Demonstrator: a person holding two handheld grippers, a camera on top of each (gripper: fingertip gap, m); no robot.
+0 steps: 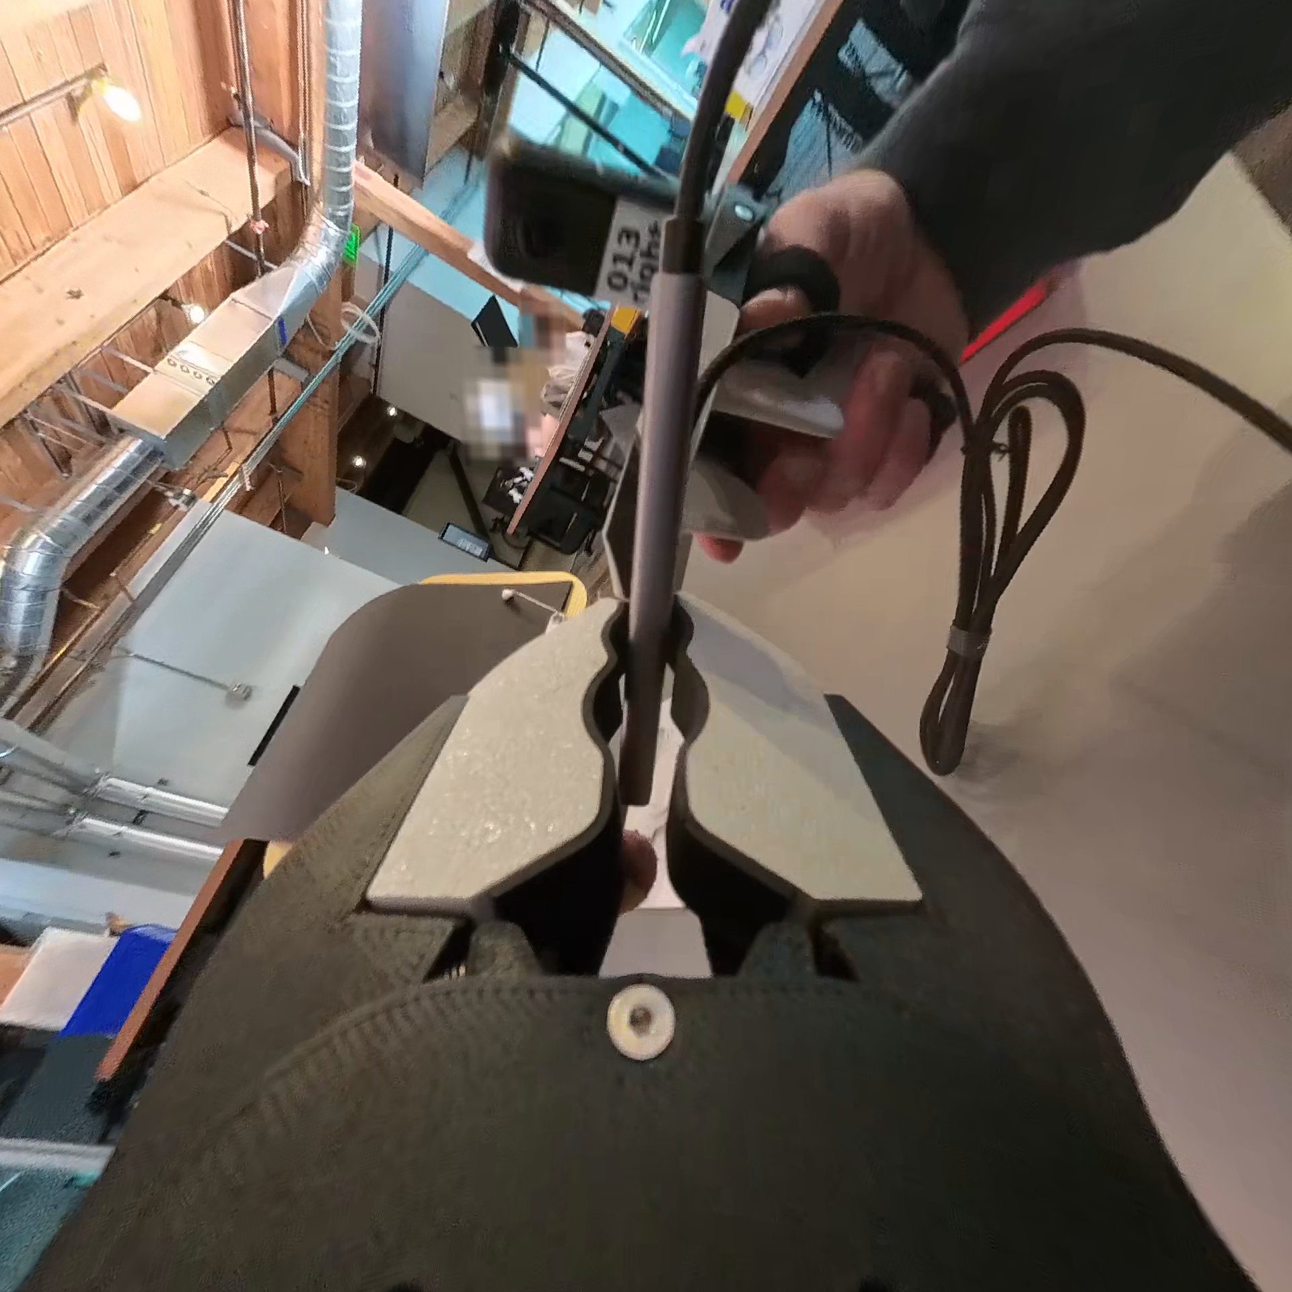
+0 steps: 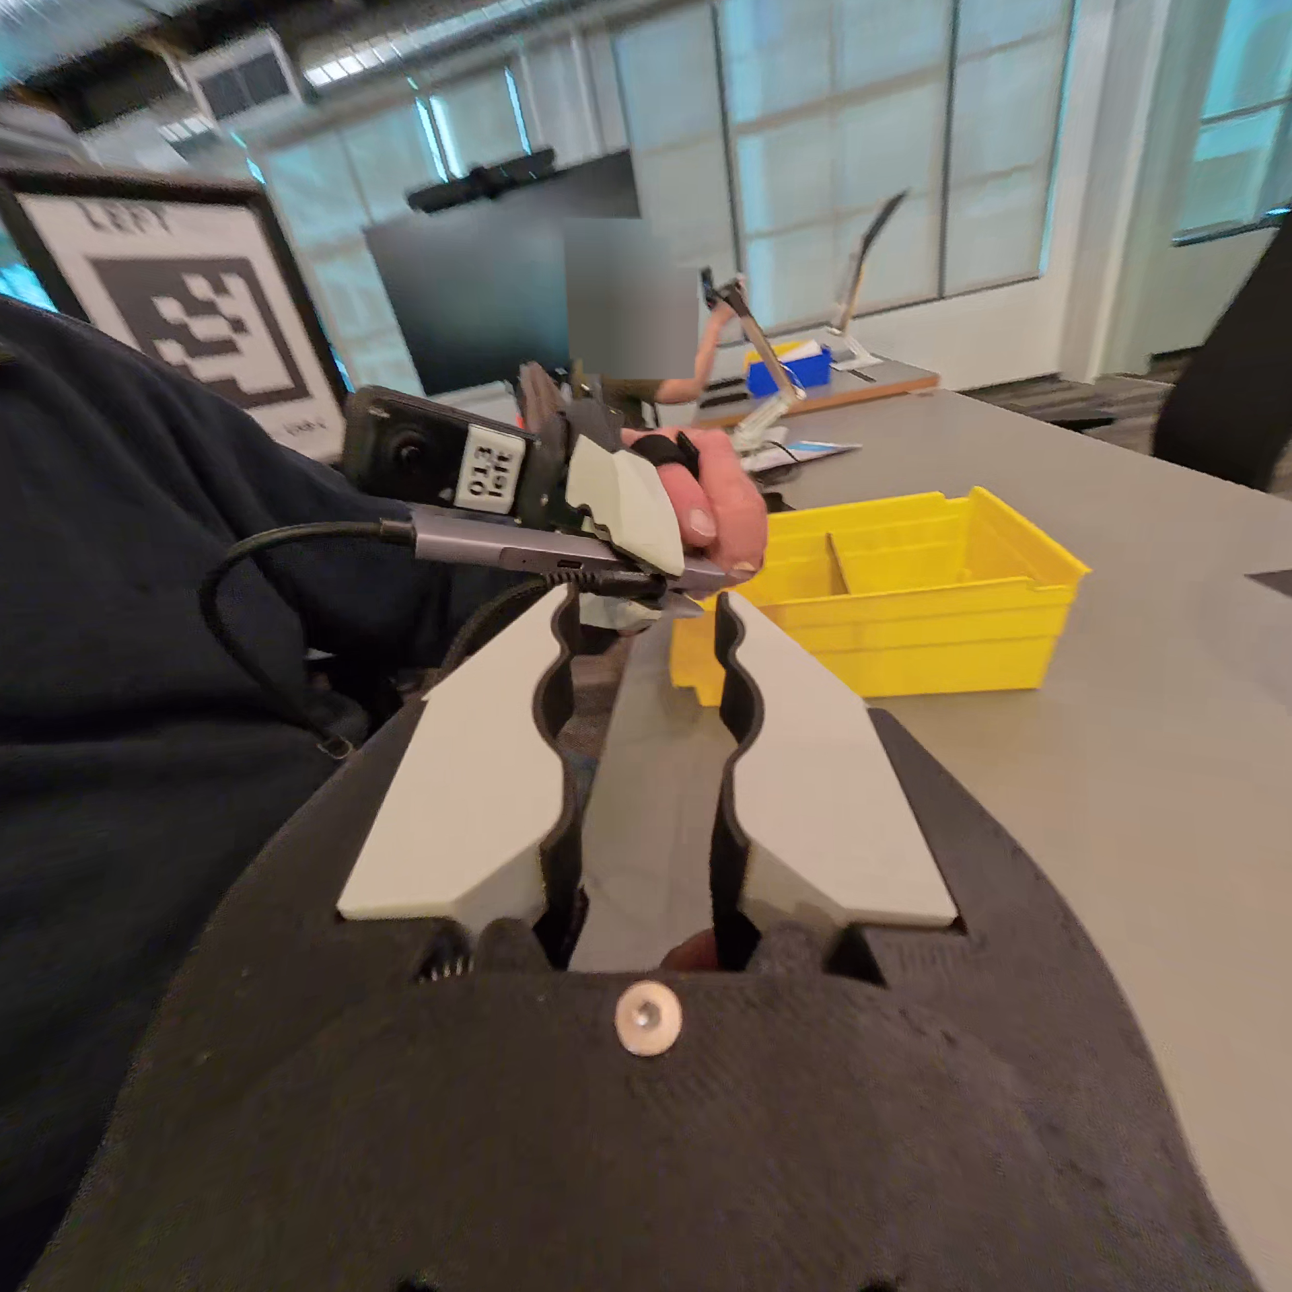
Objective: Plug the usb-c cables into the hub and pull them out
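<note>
**Hub held fast, plug seated, free claw near**

In the left wrist view, our left claw (image 1: 647, 643) is clenched on the slim grey metal hub (image 1: 661, 489), which sticks out forward between the fingers, its own dark lead rising from the far end. Beyond it the person's hand (image 1: 860, 349) holds the other claw, and a thin black braided usb-c cable (image 1: 1007, 489) loops down toward the pale grey bench (image 1: 1118, 909), its slack bundled with a tie.

In the right wrist view, our right claw (image 2: 647, 615) is released, holding nothing, its tips just beside the hub (image 2: 531, 552). A black plug (image 2: 615, 582) looks seated in the hub's near edge, its cable trailing down to the left. A yellow plastic divided bin (image 2: 909, 601) stands on the bench behind.

We judge the pull-out is next: close on the plug body, not the cable, and draw straight along the port's line while the left claw holds firm.
</note>
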